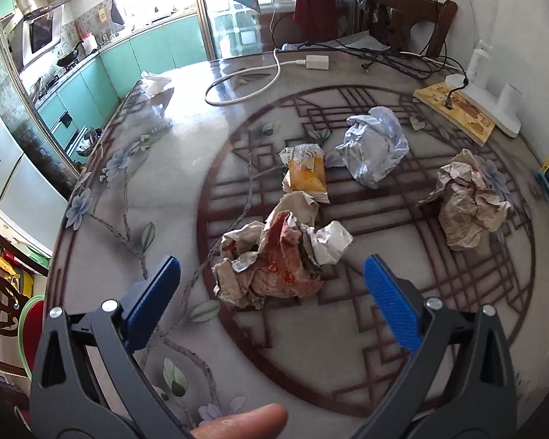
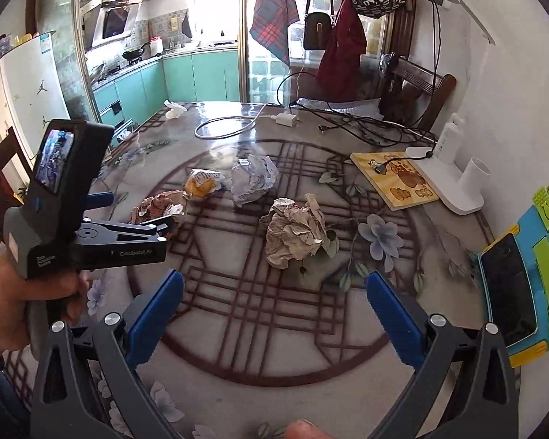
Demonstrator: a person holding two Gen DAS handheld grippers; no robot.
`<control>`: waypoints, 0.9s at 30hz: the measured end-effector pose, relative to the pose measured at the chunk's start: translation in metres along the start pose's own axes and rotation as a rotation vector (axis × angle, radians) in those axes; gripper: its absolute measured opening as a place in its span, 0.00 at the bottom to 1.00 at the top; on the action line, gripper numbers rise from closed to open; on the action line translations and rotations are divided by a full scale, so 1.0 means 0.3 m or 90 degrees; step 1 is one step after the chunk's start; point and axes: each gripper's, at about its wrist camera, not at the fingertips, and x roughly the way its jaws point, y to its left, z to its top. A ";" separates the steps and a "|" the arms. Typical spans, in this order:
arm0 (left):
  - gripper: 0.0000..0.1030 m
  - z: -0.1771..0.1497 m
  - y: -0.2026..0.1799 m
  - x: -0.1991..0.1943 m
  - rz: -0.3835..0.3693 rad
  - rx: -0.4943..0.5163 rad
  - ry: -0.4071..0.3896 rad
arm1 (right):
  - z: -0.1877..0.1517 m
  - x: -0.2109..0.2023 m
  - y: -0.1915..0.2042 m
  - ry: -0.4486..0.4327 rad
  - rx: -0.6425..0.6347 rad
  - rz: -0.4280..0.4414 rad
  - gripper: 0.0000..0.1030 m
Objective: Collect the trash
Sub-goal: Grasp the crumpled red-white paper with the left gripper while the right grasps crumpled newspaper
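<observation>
Left gripper: ribbed blue pads spread wide, empty, just short of the red-orange crumpled wrapper.
Right gripper: jaws apart, empty, near the creased beige paper wad.
Table: glossy, lattice-and-flower print.
Other trash: yellow wrapper and white crumpled paper, mid-table.

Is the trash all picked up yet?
Not yet. Nothing looks collected: the reddish wrapper wad, yellow snack bag, white crumpled bag and tan paper ball all lie on the table. Both the left gripper and right gripper have open, empty jaws. All four remain.
</observation>
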 end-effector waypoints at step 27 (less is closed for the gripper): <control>0.45 0.015 0.014 0.041 0.003 0.030 0.032 | 0.016 0.108 -0.061 0.023 0.021 -0.023 0.94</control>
